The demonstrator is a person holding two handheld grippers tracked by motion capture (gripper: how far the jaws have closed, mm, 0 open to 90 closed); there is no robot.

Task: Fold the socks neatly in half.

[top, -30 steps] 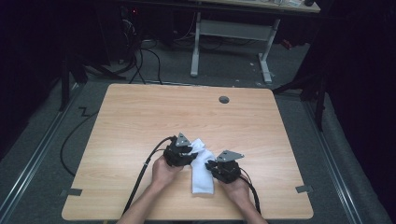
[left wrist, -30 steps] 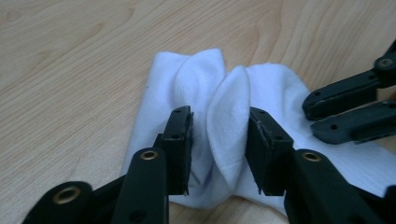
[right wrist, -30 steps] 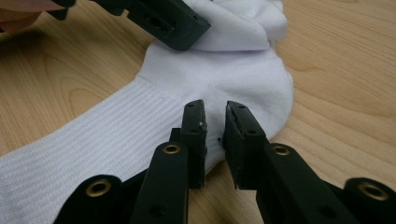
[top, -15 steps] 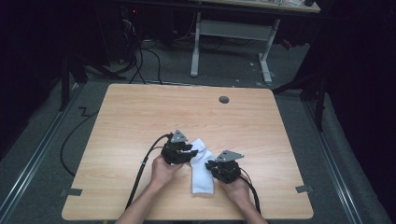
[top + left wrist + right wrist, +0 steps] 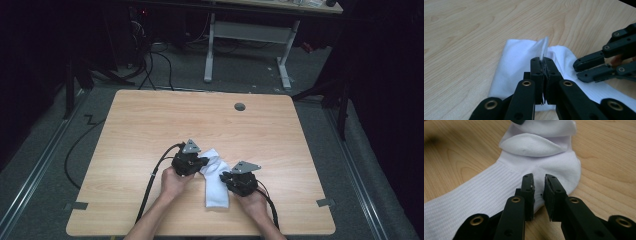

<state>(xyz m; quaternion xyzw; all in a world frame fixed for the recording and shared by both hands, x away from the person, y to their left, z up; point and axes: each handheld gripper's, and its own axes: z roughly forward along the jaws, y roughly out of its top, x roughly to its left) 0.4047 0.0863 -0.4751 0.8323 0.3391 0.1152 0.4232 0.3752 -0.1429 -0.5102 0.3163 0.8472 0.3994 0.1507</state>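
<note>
Left gripper view: black fingers [image 5: 543, 65] pinch soft white ribbed sock [image 5: 519, 56].

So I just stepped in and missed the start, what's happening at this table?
A person is working on a white sock lying on a wooden table, with a hand-held claw in each hand. The left claw is shut on a fold of the sock's fabric, pinching it up off the table. The right claw sits with its jaws a little apart over the sock near the heel, not gripping it. It looks like the sock is being folded, though that is a guess.
</note>
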